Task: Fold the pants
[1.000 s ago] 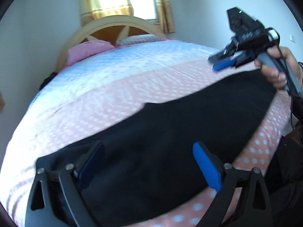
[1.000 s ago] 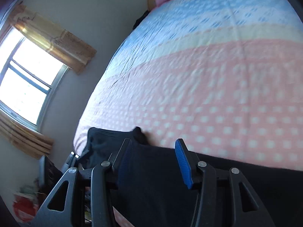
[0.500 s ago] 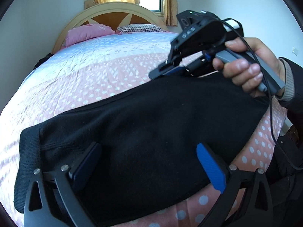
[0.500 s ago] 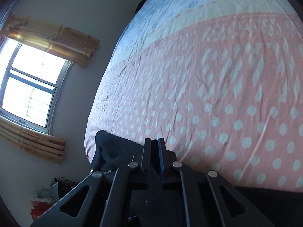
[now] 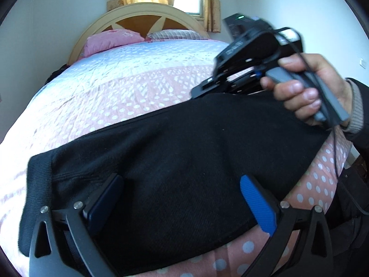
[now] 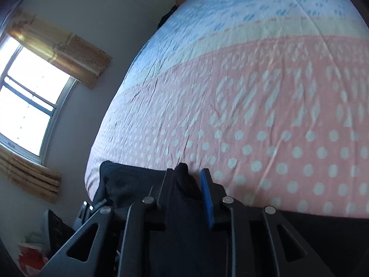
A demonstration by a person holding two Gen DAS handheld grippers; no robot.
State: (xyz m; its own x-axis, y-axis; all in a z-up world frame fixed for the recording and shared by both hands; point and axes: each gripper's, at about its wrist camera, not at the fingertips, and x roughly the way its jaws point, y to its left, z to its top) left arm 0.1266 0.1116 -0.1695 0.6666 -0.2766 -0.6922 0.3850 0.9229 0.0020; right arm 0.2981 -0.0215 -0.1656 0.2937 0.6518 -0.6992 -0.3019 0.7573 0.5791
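Observation:
Black pants (image 5: 184, 161) lie across the near edge of the bed, the ribbed waistband at the left. My left gripper (image 5: 182, 198) is open, its jaws wide apart just above the cloth near the front edge. My right gripper (image 5: 203, 90) is held by a hand at the pants' far edge on the right. In the right wrist view the right gripper (image 6: 186, 180) has its jaws a little apart with a fold of black cloth (image 6: 184, 177) between them; the blue pad (image 6: 206, 196) stands beside the fold.
The bed has a pink, cream and blue dotted sheet (image 5: 129, 87), pillows (image 5: 110, 41) and a wooden headboard (image 5: 143, 13) at the far end. A curtained window (image 6: 27, 101) is on the left wall. Clutter (image 6: 32, 254) sits on the floor beside the bed.
My right gripper moved left along the pants' far edge and shut, and now its jaws stand slightly apart around a fold of cloth. The left gripper stayed open and came closer to the pants.

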